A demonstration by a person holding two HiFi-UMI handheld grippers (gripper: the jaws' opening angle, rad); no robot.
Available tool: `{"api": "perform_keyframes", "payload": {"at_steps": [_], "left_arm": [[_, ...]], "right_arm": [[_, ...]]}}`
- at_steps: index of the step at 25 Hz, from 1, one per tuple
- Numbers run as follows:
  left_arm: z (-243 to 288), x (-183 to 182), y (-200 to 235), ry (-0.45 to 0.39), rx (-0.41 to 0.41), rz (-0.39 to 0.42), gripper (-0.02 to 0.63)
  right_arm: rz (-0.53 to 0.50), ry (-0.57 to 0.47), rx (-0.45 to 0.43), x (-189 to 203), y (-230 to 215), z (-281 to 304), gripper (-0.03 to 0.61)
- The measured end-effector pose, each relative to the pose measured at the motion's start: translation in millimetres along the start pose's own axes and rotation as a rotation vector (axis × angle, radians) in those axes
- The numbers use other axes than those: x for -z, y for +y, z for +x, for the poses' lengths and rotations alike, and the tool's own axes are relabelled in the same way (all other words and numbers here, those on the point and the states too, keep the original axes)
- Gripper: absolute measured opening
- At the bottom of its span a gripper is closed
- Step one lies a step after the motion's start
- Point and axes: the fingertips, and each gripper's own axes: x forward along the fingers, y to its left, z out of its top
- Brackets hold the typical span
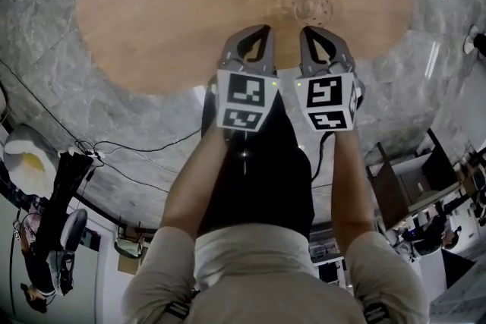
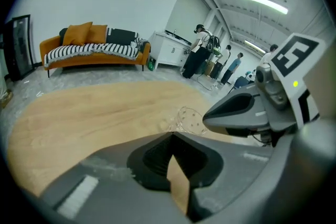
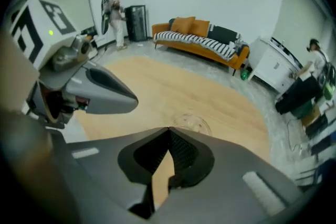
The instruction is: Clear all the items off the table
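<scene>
A clear, thin plastic item with small holes lies on the round wooden table, near its front edge. It also shows in the left gripper view as the plastic item, and in the right gripper view as the plastic item, just beyond each pair of jaws. My left gripper and right gripper hover side by side at the table's near edge, just short of the item. Both are shut with their tips touching and nothing held.
An orange sofa with a striped blanket stands against the far wall. People stand by a white counter. Cables run over the grey marble floor. A black cabinet stands by the wall.
</scene>
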Motion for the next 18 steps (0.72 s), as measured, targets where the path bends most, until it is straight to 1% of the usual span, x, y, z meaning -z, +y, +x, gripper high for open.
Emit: {"api": "perform_keyframes", "payload": {"at_steps": [2,5,7,8,11,15,18], "left_arm": [[2.8,6.9,9.6,0.012,-0.004,-0.028,0.020],[6.6,19.3,24.3,0.036,0.003,-0.088,0.020],[8.8,27.8,34.4,0.051,0.000,-0.117,0.020],[9.6,30.9,39.4,0.054,-0.006,-0.126,0.020],[12.2,34.5,46.8,0.058,-0.017,-0.145,0.020],[13.7,32.2,44.0,0.057,-0.007,-0.142,0.021],[14.9,30.9,44.3,0.054,0.003,-0.149,0.021]], "right_arm": [[-0.080,0.060,-0.010,3.6,4.6,13.6,0.006],[-0.127,0.110,-0.049,5.4,13.9,30.3,0.011],[-0.164,0.140,-0.058,7.4,18.1,37.8,0.066],[-0.184,0.154,-0.060,8.3,19.7,41.2,0.074],[-0.241,0.199,-0.065,12.9,21.0,49.9,0.080],[-0.324,0.275,-0.052,22.5,16.9,59.4,0.080],[-0.347,0.300,-0.053,23.5,14.5,67.0,0.074]]}}
